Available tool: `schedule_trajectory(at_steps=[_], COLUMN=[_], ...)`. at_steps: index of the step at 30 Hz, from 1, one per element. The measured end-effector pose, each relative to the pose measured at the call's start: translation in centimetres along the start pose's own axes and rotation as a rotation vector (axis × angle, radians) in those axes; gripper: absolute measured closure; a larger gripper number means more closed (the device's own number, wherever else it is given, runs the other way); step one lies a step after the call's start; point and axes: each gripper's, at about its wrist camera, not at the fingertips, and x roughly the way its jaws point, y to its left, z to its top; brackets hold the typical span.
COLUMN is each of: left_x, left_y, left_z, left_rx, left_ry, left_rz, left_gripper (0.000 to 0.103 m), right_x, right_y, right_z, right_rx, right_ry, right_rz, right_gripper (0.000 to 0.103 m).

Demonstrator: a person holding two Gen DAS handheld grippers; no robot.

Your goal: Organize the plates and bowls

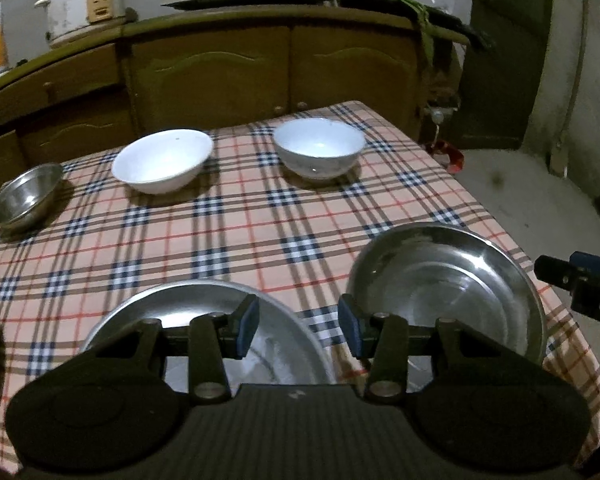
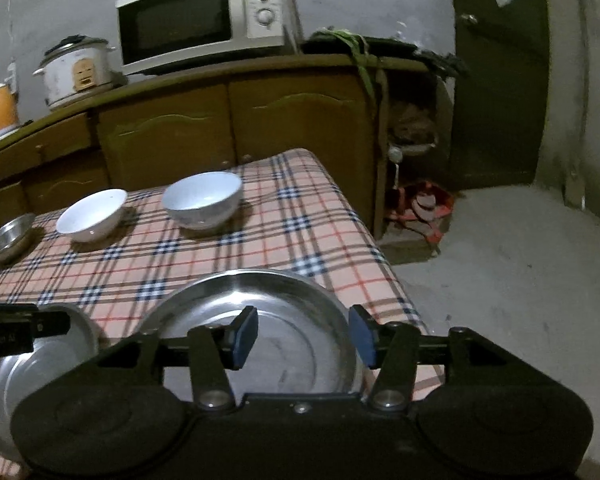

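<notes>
Left gripper (image 1: pixel 298 330): jaws apart, nothing between, hovering over checked counter (image 1: pixel 228 240). Steel plate (image 1: pixel 204 312) just under left jaw, second steel plate (image 1: pixel 448 280) beyond right jaw. Ahead of jaws: two white bowls (image 1: pixel 162 160) (image 1: pixel 320 146); small steel bowl (image 1: pixel 24 196) far left.

Right gripper (image 2: pixel 303 336): jaws apart, empty, above second steel plate (image 2: pixel 292 320).

The table (image 1: pixel 228 240) carried two white bowls (image 1: pixel 163 160) (image 1: pixel 319 146), one small steel bowl (image 1: pixel 24 196) and two steel plates (image 1: pixel 446 280) (image 1: pixel 204 312).
</notes>
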Motion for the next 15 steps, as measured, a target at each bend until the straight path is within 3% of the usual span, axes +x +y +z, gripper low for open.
schedule_trajectory(at_steps=[12,15], left_x=[3.9,4.9], left_y=[-1.8,-2.1], left_z=[1.1,1.2], left_rx=[0.05,0.053], left_ry=[0.048,0.063], left_rz=[0.003,-0.004], left_gripper=[0.057,0.057], right_x=[3.2,3.9], right_y=[-2.2,-2.9], right_z=[-0.5,-0.6], right_rx=[0.126,0.161], right_ry=[0.098,0.125], right_rz=[0.021,-0.009], right_gripper=[0.031,0.03])
